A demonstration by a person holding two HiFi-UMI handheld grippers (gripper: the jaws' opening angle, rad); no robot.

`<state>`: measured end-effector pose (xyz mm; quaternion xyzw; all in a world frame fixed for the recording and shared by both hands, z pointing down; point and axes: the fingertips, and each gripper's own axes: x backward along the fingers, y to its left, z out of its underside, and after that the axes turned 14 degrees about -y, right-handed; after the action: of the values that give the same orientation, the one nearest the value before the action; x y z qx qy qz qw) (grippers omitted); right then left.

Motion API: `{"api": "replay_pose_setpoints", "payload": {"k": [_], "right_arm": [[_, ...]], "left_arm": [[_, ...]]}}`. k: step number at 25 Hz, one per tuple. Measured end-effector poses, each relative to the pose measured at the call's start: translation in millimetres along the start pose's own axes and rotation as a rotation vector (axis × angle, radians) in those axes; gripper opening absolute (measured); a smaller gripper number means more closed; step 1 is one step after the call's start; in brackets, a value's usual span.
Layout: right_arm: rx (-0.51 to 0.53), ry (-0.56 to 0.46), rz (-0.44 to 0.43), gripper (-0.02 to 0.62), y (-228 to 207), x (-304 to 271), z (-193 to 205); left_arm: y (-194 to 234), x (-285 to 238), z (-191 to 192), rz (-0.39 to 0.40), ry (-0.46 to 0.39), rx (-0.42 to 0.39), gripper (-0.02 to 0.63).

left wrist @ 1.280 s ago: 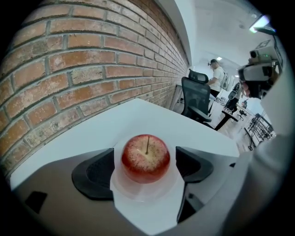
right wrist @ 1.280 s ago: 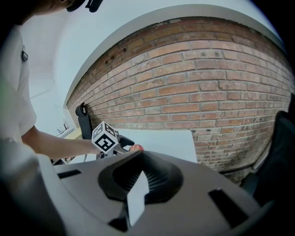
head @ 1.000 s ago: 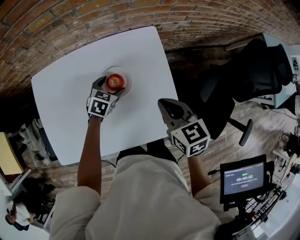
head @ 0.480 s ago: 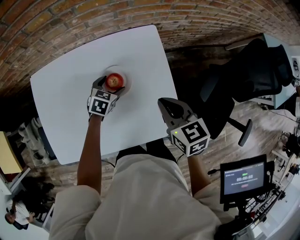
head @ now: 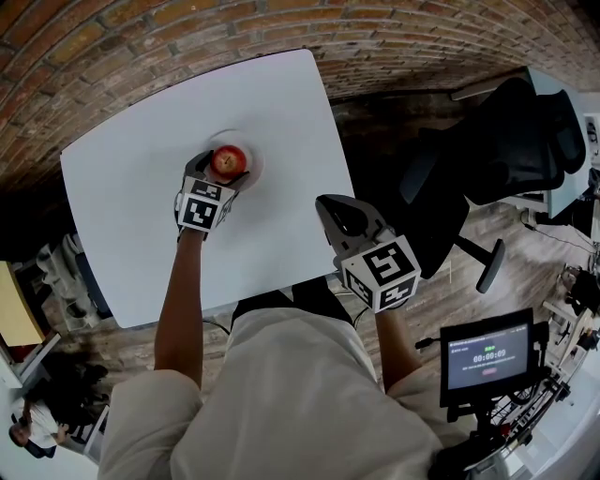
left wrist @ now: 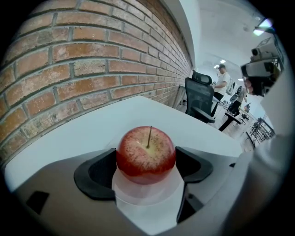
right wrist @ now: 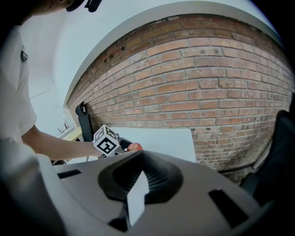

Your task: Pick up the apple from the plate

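Observation:
A red apple (head: pixel 228 161) with a thin stem sits over a small white plate (head: pixel 255 157) on the white table (head: pixel 131 197). My left gripper (head: pixel 223 171) reaches in from the near side, one black jaw pressed on each flank of the apple. In the left gripper view the apple (left wrist: pixel 146 154) fills the gap between the pads (left wrist: pixel 99 170), with the plate (left wrist: pixel 145 198) right beneath it. I cannot tell whether it rests on the plate. My right gripper (head: pixel 339 217) hovers shut and empty near the table's front right edge. The right gripper view shows the apple (right wrist: pixel 134 147) far off.
A brick wall (head: pixel 141 28) runs behind the table. A black office chair (head: pixel 506 141) stands to the right, off the table. A small screen on a stand (head: pixel 487 361) is at the lower right. Shelving (head: pixel 56 272) is left of the table.

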<state>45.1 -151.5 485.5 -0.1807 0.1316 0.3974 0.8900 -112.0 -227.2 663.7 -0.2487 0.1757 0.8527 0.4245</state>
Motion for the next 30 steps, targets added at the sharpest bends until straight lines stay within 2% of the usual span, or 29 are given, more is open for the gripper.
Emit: {"api": "replay_pose_setpoints", "payload": {"k": [11, 30], "right_arm": [[0.01, -0.012, -0.008, 0.002, -0.5, 0.0, -2.0], [0.074, -0.071, -0.073, 0.002, 3.8, -6.1, -16.5]], "left_arm": [[5.1, 2.9, -0.1, -0.027, -0.007, -0.02, 0.393], [11.5, 24.3, -19.7, -0.117, -0.089, -0.04, 0.391]]}}
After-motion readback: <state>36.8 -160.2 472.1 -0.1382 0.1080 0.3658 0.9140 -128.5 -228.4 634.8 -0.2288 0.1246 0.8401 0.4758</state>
